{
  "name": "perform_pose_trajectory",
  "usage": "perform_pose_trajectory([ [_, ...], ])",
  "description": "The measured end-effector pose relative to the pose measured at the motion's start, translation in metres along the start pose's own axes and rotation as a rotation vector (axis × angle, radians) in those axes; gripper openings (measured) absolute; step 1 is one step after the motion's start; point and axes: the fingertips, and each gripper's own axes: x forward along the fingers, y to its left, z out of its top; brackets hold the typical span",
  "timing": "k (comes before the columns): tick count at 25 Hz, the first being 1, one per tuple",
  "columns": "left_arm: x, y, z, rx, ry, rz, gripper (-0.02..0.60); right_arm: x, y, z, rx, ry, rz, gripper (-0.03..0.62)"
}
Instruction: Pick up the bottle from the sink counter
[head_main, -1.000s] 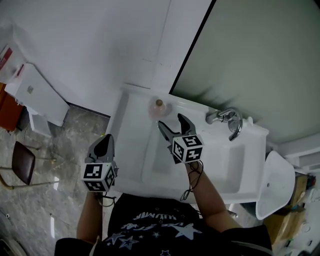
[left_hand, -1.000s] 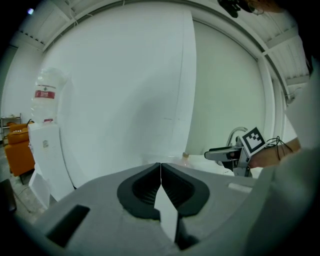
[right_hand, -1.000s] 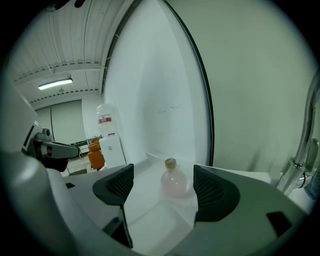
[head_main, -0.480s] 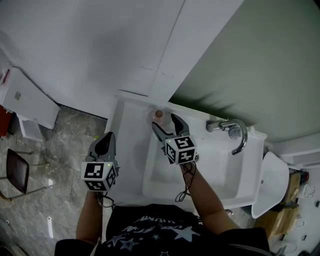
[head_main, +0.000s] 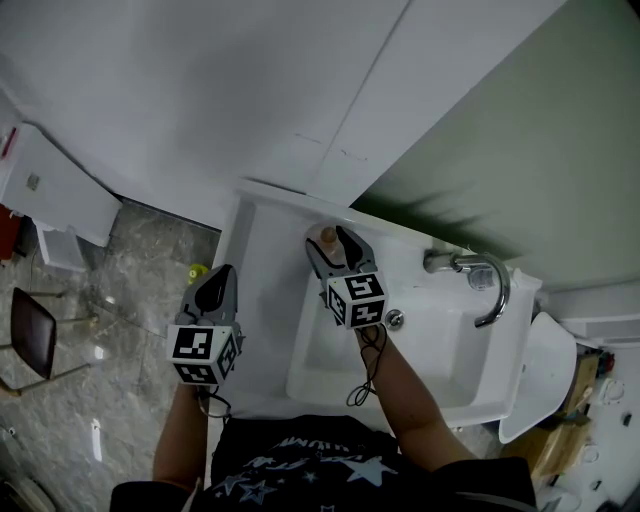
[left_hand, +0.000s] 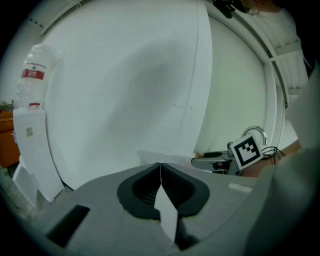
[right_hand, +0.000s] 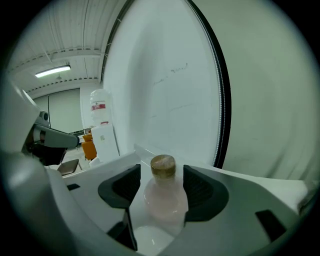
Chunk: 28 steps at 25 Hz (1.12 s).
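Note:
A small pinkish bottle (head_main: 322, 236) with a tan cap stands upright on the white sink counter (head_main: 262, 262), at its back edge by the wall. My right gripper (head_main: 331, 247) reaches over the basin and straddles it. In the right gripper view the bottle (right_hand: 165, 197) sits between the two dark pads, close to the right pad (right_hand: 202, 192), with a narrow gap at the left one. The jaws are closing round it. My left gripper (head_main: 213, 290) hangs left of the counter over the floor, shut and empty, its tips (left_hand: 160, 172) meeting.
The sink basin (head_main: 420, 345) lies below my right arm, with a chrome faucet (head_main: 482, 285) at its back right. A white fixture (head_main: 540, 370) stands to the right. A brown chair (head_main: 30, 330), a white cabinet (head_main: 55, 190) and a green ball (head_main: 197, 271) are at the left.
My right gripper has moved forward to the back of the counter and now has the bottle between its jaws, which have narrowed. The left gripper has hardly moved.

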Motion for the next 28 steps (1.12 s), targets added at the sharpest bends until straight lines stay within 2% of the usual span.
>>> perform_pose_trajectory([
  [10,0.005,0.002,-0.007,0.002,0.027,-0.008,0.02,0.011,-0.005,0.0,-0.017,-0.021,-0.041,0.201],
  [15,0.004,0.001,-0.008,0.004,0.03,-0.01,0.02,0.013,-0.002,0.003,-0.096,-0.033,-0.048,0.17],
  [18,0.002,-0.003,-0.009,0.007,0.032,-0.012,0.02,0.012,-0.002,0.004,-0.094,-0.033,-0.049,0.14],
  [28,-0.014,-0.009,0.002,0.038,0.01,-0.005,0.02,-0.006,0.016,0.032,-0.102,-0.088,0.0,0.139],
])
